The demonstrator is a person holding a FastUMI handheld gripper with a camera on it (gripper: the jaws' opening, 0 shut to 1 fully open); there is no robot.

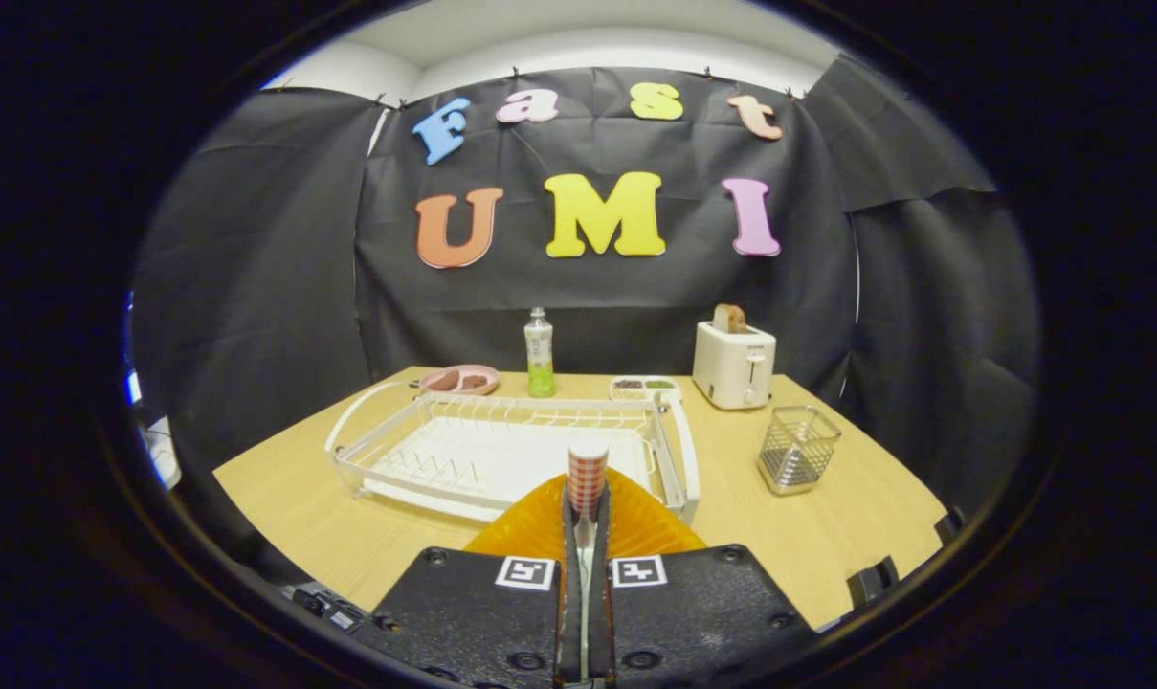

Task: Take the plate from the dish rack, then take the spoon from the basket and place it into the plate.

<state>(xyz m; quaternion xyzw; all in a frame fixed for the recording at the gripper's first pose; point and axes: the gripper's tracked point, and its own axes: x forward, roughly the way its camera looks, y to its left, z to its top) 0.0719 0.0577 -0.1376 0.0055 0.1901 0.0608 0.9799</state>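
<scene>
My gripper (587,512) is shut on a spoon (588,471) whose red-and-white checked handle stands upright between the fingertips. Its bowl is hidden between the fingers. An orange ribbed plate (640,526) lies on the table directly under and just ahead of the fingers, in front of the white dish rack (501,450). The rack holds no dishes. The wire mesh basket (796,450) stands to the right of the rack, beyond the fingers, with nothing showing inside it.
A white toaster (733,364) with a slice of bread stands at the back right. A green bottle (539,354), a pink dish (461,380) and a small white tray (645,388) line the back of the wooden table (827,545).
</scene>
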